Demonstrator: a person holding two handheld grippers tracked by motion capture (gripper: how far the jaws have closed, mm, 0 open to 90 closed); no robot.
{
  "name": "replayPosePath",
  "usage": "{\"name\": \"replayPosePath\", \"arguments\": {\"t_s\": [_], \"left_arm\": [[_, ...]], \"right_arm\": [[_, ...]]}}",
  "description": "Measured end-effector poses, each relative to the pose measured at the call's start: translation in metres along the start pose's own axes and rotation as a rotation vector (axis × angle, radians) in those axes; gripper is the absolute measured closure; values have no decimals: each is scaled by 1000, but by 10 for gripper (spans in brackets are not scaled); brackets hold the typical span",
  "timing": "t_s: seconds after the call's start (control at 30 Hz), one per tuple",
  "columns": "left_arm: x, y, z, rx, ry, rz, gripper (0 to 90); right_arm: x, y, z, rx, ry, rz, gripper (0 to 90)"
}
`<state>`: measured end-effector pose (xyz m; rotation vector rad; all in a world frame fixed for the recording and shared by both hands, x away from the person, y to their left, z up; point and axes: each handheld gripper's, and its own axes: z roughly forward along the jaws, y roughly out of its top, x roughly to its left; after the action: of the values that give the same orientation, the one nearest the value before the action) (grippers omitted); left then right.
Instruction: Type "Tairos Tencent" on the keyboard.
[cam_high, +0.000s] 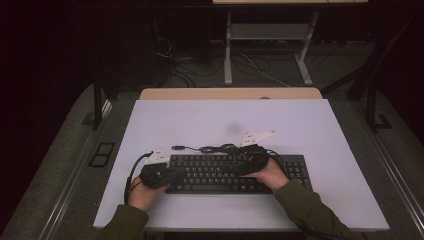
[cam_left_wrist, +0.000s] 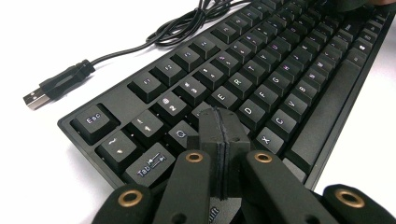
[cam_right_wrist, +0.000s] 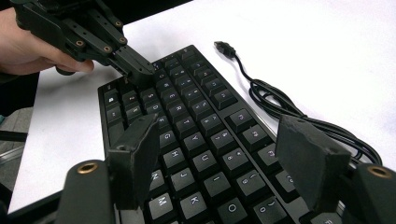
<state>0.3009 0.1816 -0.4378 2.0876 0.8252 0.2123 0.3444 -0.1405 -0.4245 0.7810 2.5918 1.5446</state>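
A black keyboard (cam_high: 210, 181) lies across the near middle of the white table (cam_high: 225, 120). Its black cable (cam_high: 220, 148) is bunched behind it and ends in a loose USB plug (cam_high: 177, 147). My left gripper (cam_high: 181, 173) is over the keyboard's left end. Its jaws are shut together with nothing between them. In the left gripper view, the left gripper (cam_left_wrist: 223, 122) has its tip down on the keys near Q and A of the keyboard (cam_left_wrist: 289, 60). My right gripper (cam_right_wrist: 224, 154) stands open above the middle letter keys, around H, J and U.
The USB plug (cam_left_wrist: 37, 98) and the cable (cam_right_wrist: 280, 109) rest on bare table behind the keyboard (cam_right_wrist: 196, 121). A wooden strip (cam_high: 230, 93) edges the table's far side. Beyond it are desk legs and floor cables (cam_high: 265, 75).
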Motion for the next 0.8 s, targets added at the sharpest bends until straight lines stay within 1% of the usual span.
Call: {"name": "replayPosePath", "arguments": {"t_s": [0.27,0.3,0.43,0.53,0.73,0.8], "left_arm": [[0,-1,1,5,-3,0,891],[0,-1,1,13,-4,1,891],[0,-1,2,18,-3,12,891],[0,-1,2,16,-1,10,891],[-1,1,0,11,4,23,891],[-1,1,0,11,-1,20,891]], "right_arm": [[0,-1,1,6,0,-5,304],[0,-1,1,6,-2,-3,304],[0,-2,1,8,-2,-1,304],[0,-2,1,9,-2,-2,303],[0,-1,0,3,-3,-4,302],[1,-1,0,6,-3,-4,302]]}}
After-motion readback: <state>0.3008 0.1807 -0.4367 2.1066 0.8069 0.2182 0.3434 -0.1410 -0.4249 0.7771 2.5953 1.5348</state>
